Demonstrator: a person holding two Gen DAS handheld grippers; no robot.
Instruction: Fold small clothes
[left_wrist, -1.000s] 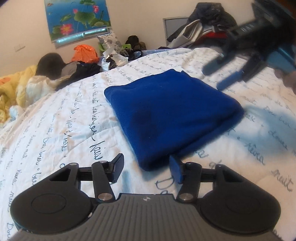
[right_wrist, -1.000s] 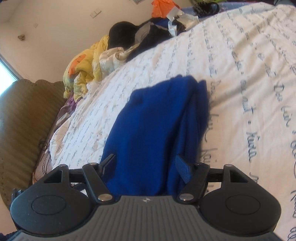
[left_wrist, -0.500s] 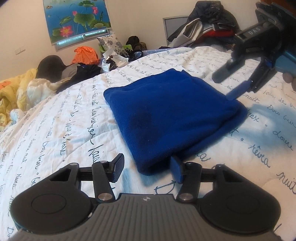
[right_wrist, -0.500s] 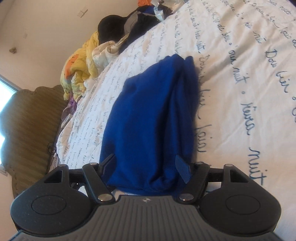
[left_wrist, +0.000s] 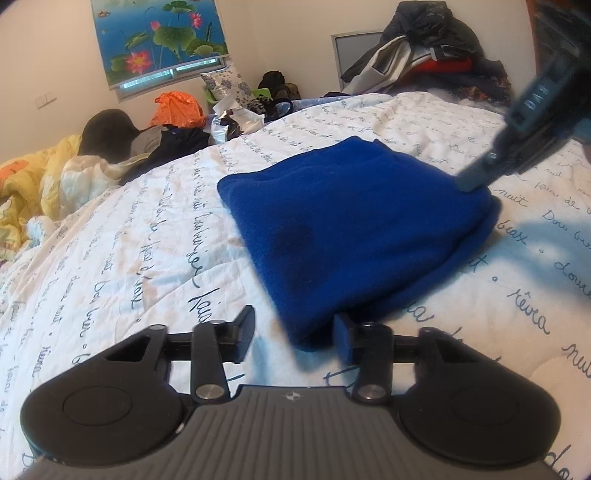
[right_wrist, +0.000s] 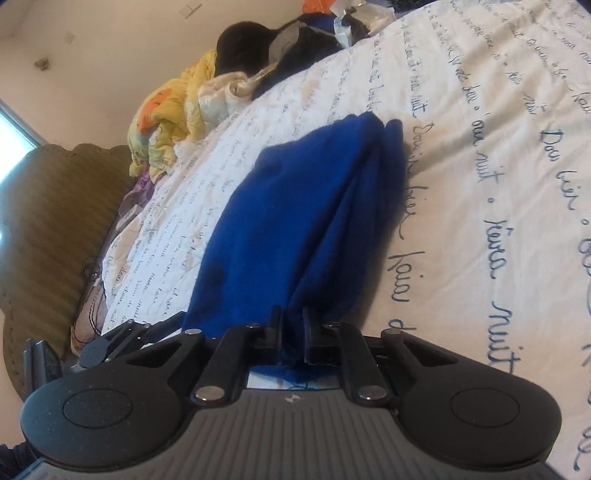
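Note:
A folded blue fleece garment (left_wrist: 354, 229) lies on the white bedspread (left_wrist: 140, 258) with script print. My left gripper (left_wrist: 294, 329) is at its near corner; the jaws are closing, the corner sits between them, and the pads do not press on it. My right gripper (right_wrist: 293, 334) is shut on the garment (right_wrist: 295, 221) at its edge, with the fabric bunched between the fingers. In the left wrist view the right gripper (left_wrist: 476, 179) comes in from the upper right, its tip on the garment's far right corner.
A yellow quilt (left_wrist: 33, 184) and dark clothes (left_wrist: 170, 140) are heaped at the bed's far left. More clothes (left_wrist: 424, 62) are piled at the back right. A brown headboard (right_wrist: 55, 229) stands beside the bed. Bare bedspread (right_wrist: 498, 184) lies right of the garment.
The right gripper came down onto the garment's edge and its jaws shut on the fabric. The left jaws have narrowed a little around the near corner.

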